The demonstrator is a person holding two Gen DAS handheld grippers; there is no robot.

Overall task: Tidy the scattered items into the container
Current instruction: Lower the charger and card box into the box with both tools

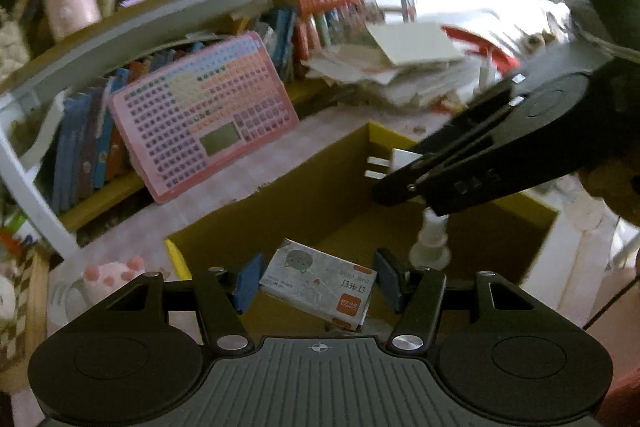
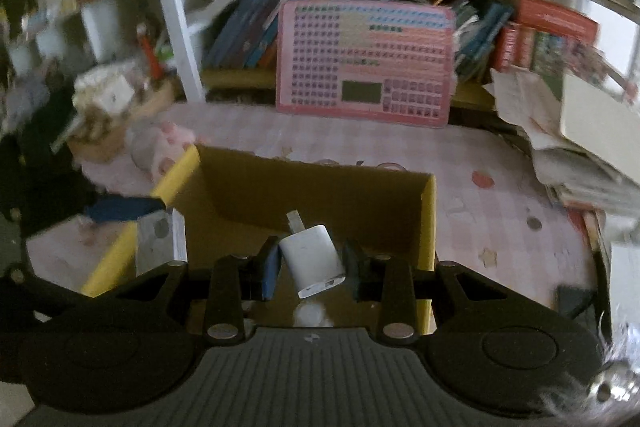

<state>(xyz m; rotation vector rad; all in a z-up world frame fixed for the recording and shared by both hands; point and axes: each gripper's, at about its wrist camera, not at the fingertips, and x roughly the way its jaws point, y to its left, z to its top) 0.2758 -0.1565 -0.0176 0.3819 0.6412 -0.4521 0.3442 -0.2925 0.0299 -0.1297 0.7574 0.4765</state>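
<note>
My left gripper (image 1: 318, 283) is shut on a small grey-white staples box (image 1: 320, 287) with a cat picture and an orange label. It holds the box over the near end of the open cardboard box (image 1: 280, 195), which has yellow outer sides. My right gripper (image 2: 312, 263) is shut on a white charger plug (image 2: 314, 257), prongs pointing away, above the cardboard box's (image 2: 430, 219) brown inside. In the left wrist view the right gripper (image 1: 400, 179) reaches in from the right with the plug (image 1: 402, 159). A small blurred white thing (image 1: 430, 247) shows below it.
A pink keypad board (image 2: 366, 63) leans on the bookshelf behind the cardboard box. A loose pile of papers (image 2: 580, 147) sits at the right on the pink tablecloth (image 2: 500, 211). A pink paw-print cup (image 1: 108, 279) stands left of the box.
</note>
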